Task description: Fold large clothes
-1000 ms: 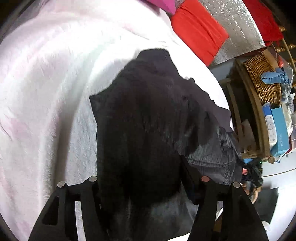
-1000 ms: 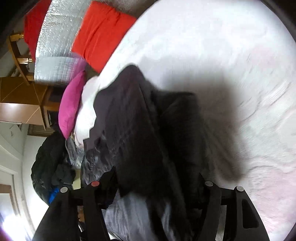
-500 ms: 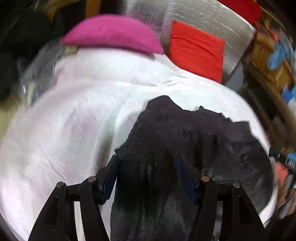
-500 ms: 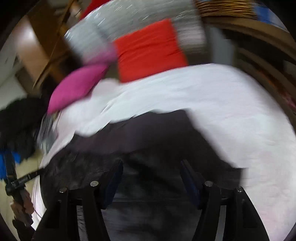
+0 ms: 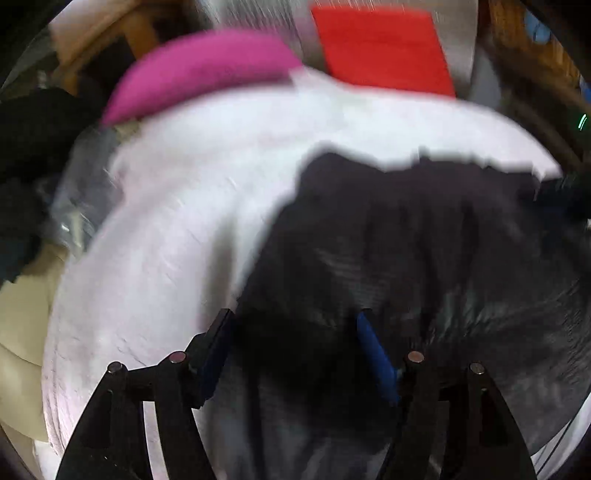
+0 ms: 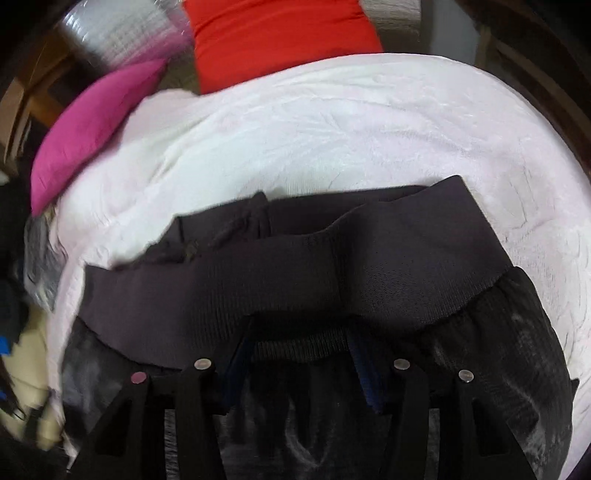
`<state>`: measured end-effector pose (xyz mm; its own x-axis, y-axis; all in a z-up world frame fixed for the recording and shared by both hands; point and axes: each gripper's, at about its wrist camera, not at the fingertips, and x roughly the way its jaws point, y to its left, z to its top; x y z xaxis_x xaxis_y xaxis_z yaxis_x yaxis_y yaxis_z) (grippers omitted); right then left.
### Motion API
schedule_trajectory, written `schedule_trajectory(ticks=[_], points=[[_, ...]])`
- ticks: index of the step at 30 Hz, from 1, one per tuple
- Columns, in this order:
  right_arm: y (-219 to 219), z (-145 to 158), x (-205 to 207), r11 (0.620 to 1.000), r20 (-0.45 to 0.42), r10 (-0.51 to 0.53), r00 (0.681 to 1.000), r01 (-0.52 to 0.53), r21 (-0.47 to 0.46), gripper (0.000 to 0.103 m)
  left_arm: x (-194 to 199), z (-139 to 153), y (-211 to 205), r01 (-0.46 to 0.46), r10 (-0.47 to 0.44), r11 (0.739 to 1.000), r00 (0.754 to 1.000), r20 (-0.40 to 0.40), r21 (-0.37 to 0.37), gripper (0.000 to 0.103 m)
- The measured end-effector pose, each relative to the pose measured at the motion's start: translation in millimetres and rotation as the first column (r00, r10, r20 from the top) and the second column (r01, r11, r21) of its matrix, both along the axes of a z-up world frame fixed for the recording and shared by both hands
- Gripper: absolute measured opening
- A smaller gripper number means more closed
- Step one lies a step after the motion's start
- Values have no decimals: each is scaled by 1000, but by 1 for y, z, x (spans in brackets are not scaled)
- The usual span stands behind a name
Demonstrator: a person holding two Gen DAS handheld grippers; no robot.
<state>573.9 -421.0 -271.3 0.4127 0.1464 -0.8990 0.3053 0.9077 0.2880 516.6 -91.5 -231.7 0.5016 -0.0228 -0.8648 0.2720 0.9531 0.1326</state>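
A large dark grey garment lies on the white bed cover. The left wrist view is blurred. My left gripper hangs over the garment's near left edge, jaws opening, with dark cloth under and between the fingers but no pad pressing it. In the right wrist view the garment's ribbed waistband runs across the white bed cover. My right gripper sits just below that band. Its jaws are closing, a strip of ribbed cloth lies between them, and the pads stand apart from it.
A pink pillow and a red cushion lie at the far end of the bed; in the right wrist view the pink pillow and red cushion show too. A dark heap of clothes sits off the bed's left side.
Both views have swung round, so the pillows now sit at the top. The right gripper has travelled across the garment to its waistband, with its fingers closer together. The cloth draped over the fingertips has dropped away.
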Motion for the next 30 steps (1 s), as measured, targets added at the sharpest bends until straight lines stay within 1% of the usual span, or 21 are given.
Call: schedule_trajectory(ticks=[2,4,5,6,7,8,10,13,15,17,20,22,25,27,30], points=[[-1,15,-18,1000,66,14,998,-13,-15,55,0,-3,1,-19,19,1000,1000,-3,-4,69],[1,24,-38,1000,104,24,994,-22,-22,55,-3,5,2,-18,19,1000,1000,18,-16,69],[4,29,-57,999,116,44,992,-42,-20,55,-8,10,3,-17,18,999,999,35,-32,69],[8,34,-70,998,120,60,991,-57,-29,55,-11,16,4,-19,21,999,998,54,-47,69],[13,38,-88,996,125,78,989,-71,-59,55,-16,19,1,-21,24,998,997,68,-54,69],[18,42,-106,992,125,88,988,-76,-97,55,-21,22,1,-22,26,998,997,78,-57,69],[27,46,-134,987,131,99,986,-81,-136,55,-30,28,0,-22,28,998,994,110,-55,69],[34,51,-163,984,144,100,985,-76,-158,55,-45,36,-3,-17,25,999,987,158,-51,69],[34,49,-177,986,152,95,984,-72,-148,56,-50,38,-6,-12,20,999,982,188,-45,69],[36,37,-179,984,125,102,987,-82,-156,56,-55,38,-9,-11,16,1000,976,215,-27,69],[34,12,-159,987,88,92,992,-79,-137,56,-56,38,-12,-3,6,1000,972,236,-10,69],[32,8,-154,988,98,88,991,-74,-138,56,-55,38,-14,1,-1,1000,970,242,-2,69],[33,13,-154,988,104,86,991,-72,-137,56,-52,37,-15,-4,1,1000,969,247,13,69],[29,21,-154,990,130,68,989,-51,-129,56,-51,36,-16,-6,2,1000,970,245,15,69],[19,36,-155,986,175,36,984,-6,-167,56,-50,35,-15,-9,4,1000,969,246,17,69]])
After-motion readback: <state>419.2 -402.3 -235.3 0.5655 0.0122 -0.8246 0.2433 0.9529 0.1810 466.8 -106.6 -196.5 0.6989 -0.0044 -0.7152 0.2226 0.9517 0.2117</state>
